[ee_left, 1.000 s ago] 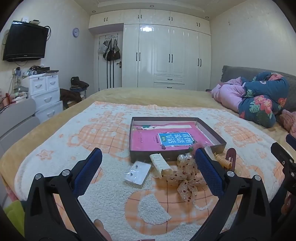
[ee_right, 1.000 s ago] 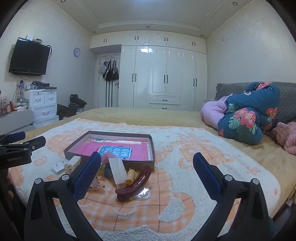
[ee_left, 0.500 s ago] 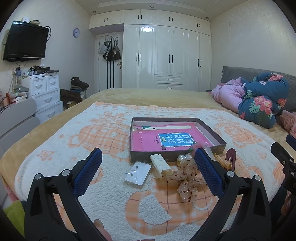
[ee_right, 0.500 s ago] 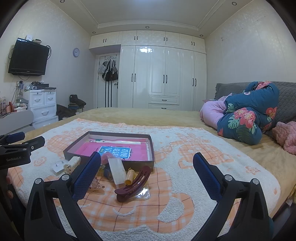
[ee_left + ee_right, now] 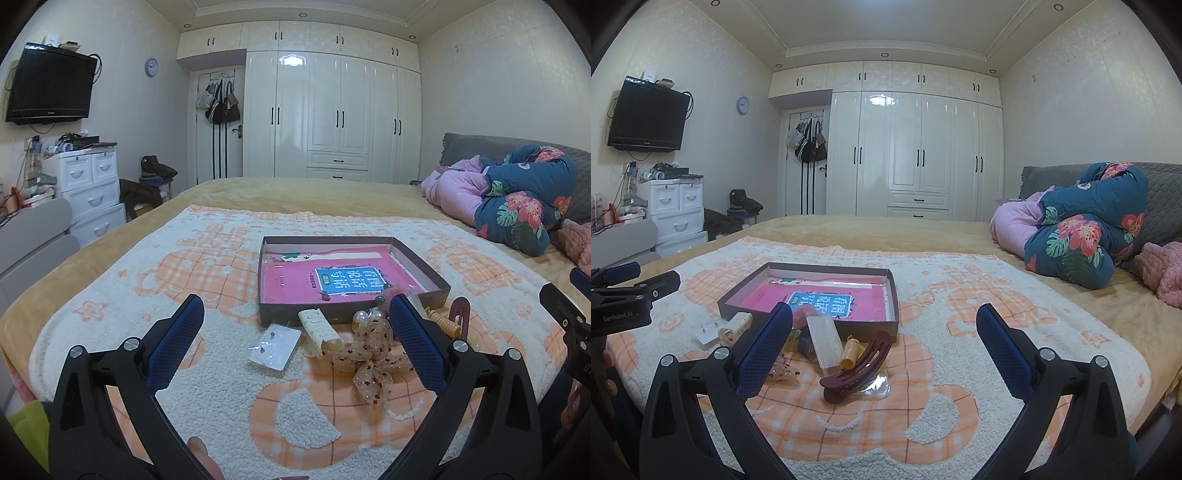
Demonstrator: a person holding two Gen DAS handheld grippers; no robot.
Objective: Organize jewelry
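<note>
Both grippers (left [image 5: 295, 343], right [image 5: 884, 339]) gape wide, empty; hair clips [image 5: 855, 365] crowd the box [image 5: 864, 326] front

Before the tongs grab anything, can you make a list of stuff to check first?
1. Left tongs open and holding nothing: ok.
2. Right tongs open and holding nothing: ok.
3. Box has room: ok, only a pink book lies flat inside.
4. Things to sort within view: ok. Dark red hair clip, cream hair clip, ribbon bow and small clear packet all lie on the blanket in front of the box.
5. Pieces lying apart: not ok, the bow touches the cream clip, and several sit in a heap.
6. Earrings still inside the packet: cannot tell, too small.
</note>
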